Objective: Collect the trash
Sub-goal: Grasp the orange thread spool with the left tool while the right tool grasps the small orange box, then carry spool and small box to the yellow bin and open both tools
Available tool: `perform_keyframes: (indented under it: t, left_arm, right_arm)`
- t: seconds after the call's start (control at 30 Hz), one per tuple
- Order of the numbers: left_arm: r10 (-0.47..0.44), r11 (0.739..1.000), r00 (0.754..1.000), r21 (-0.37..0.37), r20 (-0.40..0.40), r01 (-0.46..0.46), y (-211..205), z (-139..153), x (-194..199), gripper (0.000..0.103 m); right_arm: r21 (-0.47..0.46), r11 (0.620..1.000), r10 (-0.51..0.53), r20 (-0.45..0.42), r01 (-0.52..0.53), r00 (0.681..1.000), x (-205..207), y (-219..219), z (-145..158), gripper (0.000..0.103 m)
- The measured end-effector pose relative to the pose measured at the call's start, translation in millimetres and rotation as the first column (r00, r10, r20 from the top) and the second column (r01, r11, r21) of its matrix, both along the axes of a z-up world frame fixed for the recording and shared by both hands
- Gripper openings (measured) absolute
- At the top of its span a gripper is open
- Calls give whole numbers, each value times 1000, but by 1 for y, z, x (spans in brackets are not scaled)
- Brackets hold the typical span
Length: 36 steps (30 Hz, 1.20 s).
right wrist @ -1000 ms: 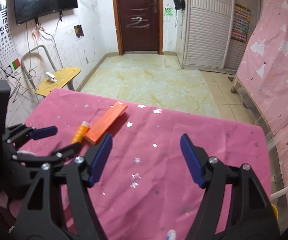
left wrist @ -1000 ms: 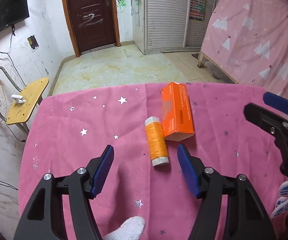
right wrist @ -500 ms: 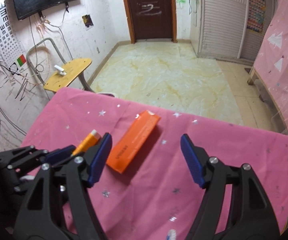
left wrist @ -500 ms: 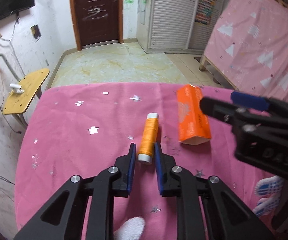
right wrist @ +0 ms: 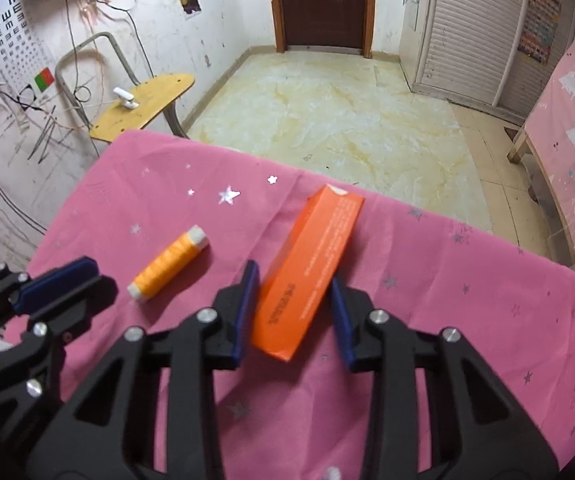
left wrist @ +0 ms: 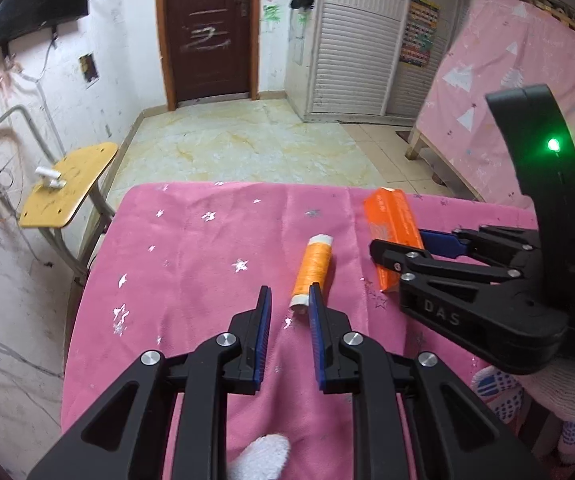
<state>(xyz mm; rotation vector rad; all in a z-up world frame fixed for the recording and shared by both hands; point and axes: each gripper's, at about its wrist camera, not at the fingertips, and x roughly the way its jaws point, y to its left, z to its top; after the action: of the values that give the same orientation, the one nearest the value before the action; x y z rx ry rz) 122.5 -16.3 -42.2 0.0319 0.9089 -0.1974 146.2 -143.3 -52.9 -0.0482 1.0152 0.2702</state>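
The right tongs (right wrist: 292, 304), partly open, straddle the light, stiff orange cardboard box (right wrist: 310, 267), best gripped across its narrow sides, while the narrowly open left tongs (left wrist: 289, 322) hold nothing beside the orange thread spool (left wrist: 312, 271).

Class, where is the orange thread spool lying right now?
The orange thread spool lies on the pink star-print tablecloth, just left of the orange cardboard box, its near end at the left gripper.

A dark brown door (left wrist: 211, 28) stands in the white marked wall, near a slatted cupboard (left wrist: 351, 40). The floor (right wrist: 339, 112) is yellowish marble tile. 1 yellow wooden chair (right wrist: 143, 108) stands left.
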Motion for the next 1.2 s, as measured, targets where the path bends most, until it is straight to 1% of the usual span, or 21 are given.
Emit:
perform_keyframes:
  t: [0.03,0.13,0.27,0.47,0.63,0.7,0.77,0.87,1.0,1.2]
  left_arm:
    - [-2,1000,1000,5,-1,2,-2,-1,0,10]
    - [-19,999,1000,26,-7,20,-8,-4,5,11]
    - [-31,998,999,48,-34,33,-16,-13,16,11]
    - [-44,998,996,34,-75,47,-23,-22,28,11]
    - [-46,997,997,61,-65,50,-26,-25,28,11]
    - [-48,997,997,55,-67,52,-29,-25,25,9]
    - [-47,997,997,52,-65,50,-32,-23,23,8]
    - [-52,998,998,41,-46,54,-34,-14,16,8]
    - [-76,996,997,37,6,76,-51,10,-1,8]
    - [-143,989,987,49,70,140,-99,39,-32,8]
  right_arm:
    - [8,1000,-5,2,5,1000,0,-3,1,24]
    - [37,999,-34,18,34,999,-4,-16,6,20]
    - [69,996,-64,47,61,997,-14,-35,17,20]
    - [117,990,-94,100,82,991,-33,-57,36,20]
    - [143,986,-107,135,88,985,-45,-71,47,20]
    - [152,984,-118,150,95,982,-52,-78,51,20]
    - [163,981,-134,166,107,977,-59,-86,56,20]
    - [181,975,-159,186,126,970,-70,-99,61,20]
    - [211,963,-211,212,166,954,-91,-130,67,20]
    - [252,935,-312,246,250,918,-137,-189,72,20]
